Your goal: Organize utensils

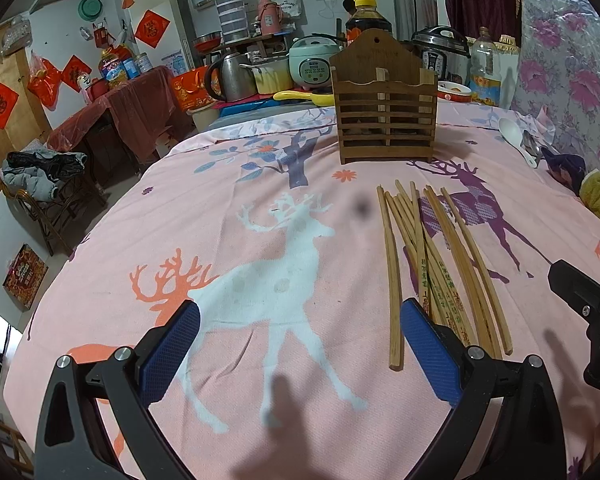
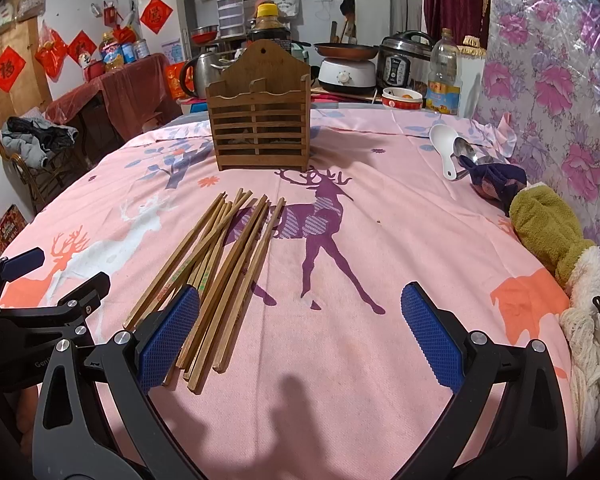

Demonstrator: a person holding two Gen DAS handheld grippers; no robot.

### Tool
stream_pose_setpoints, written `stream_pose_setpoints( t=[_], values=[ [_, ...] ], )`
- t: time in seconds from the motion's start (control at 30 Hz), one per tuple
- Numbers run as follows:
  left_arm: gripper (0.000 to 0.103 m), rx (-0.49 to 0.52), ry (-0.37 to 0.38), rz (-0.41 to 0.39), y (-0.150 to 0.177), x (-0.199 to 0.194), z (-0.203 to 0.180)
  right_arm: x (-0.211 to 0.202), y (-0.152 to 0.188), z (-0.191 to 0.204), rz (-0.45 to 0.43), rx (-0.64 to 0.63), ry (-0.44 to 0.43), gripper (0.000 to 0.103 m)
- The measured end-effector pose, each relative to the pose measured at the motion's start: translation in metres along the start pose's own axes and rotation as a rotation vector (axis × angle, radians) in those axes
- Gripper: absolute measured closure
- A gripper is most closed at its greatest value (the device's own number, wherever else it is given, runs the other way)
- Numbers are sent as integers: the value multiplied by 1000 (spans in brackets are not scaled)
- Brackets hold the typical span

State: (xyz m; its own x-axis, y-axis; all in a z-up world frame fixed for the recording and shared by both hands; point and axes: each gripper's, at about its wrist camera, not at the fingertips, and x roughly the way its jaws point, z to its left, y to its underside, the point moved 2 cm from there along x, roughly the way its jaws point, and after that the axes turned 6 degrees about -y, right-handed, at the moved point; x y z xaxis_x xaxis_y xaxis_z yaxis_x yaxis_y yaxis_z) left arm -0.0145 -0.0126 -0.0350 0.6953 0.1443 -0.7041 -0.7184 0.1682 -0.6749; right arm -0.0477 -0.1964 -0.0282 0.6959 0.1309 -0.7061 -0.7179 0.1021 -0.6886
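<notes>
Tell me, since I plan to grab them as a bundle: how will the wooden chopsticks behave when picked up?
The chopsticks look thin, rigid and light, so they probably won't bend. They lie loose and crossed on the cloth, so a pinch may catch only some while others slide out. Held near one end, they would likely pivot and droop.

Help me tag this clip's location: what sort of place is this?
Probably a lived-in home kitchen or dining room: rice cooker and kettle behind, cloth-covered table with chopsticks and wooden holder.
</notes>
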Motion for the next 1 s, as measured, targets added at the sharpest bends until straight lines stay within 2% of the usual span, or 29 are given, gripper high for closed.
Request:
stream_pose_setpoints(
  t=[0.37,0.53,0.7,0.87,1.0],
  values=[
    [5,13,5,14,0,3,-2,2,2,0,7,0,-1,6],
    [5,20,24,56,0,10,-2,7,4,-1,27,3,-3,6],
    [5,15,77,134,1,23,1,11,2,-6,64,27,-16,6],
    [5,3,168,197,2,32,3,10,1,-27,67,111,-20,6],
    [5,15,203,238,4,38,-2,17,0,-40,95,168,-38,6]
  ],
)
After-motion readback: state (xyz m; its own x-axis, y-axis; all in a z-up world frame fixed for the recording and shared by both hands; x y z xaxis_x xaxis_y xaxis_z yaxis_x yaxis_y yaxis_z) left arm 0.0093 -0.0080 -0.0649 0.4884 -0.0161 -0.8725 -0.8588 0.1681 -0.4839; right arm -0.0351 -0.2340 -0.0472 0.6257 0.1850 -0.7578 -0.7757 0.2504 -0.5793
